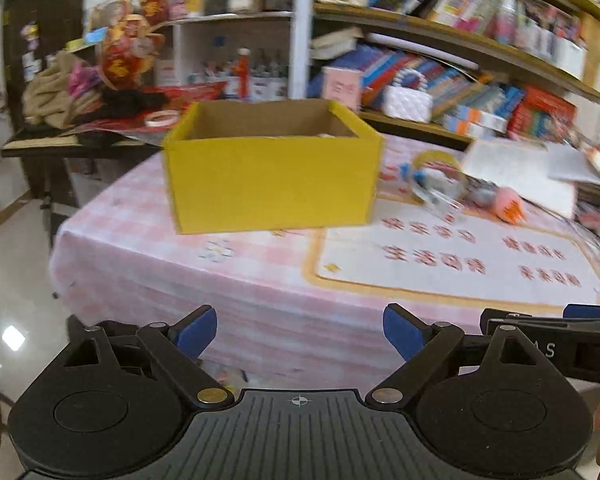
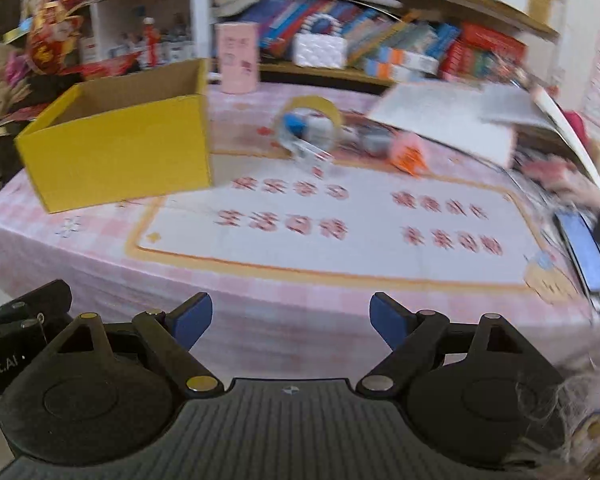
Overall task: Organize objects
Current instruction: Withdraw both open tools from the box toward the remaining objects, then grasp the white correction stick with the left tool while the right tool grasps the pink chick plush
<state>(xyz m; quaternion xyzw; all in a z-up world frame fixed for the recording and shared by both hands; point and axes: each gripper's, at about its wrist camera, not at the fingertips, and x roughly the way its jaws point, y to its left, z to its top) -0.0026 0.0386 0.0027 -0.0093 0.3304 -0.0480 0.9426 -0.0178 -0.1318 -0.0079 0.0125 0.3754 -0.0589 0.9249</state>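
Observation:
An open yellow cardboard box (image 1: 272,176) stands on the pink checked tablecloth (image 1: 204,276); it also shows in the right wrist view (image 2: 120,152). Right of it lie a tape roll (image 1: 440,176) (image 2: 312,120) with small items behind it, and a pink and orange object (image 1: 508,202) (image 2: 408,154). My left gripper (image 1: 300,332) is open and empty, held before the table's front edge. My right gripper (image 2: 291,320) is open and empty, also before the front edge. The frames are blurred.
A white mat with red characters (image 2: 340,224) covers the table's middle. An open book (image 2: 460,116) and a phone (image 2: 584,252) lie at the right. A pink canister (image 2: 238,58) stands behind the box. Crowded bookshelves (image 1: 460,40) rise behind the table.

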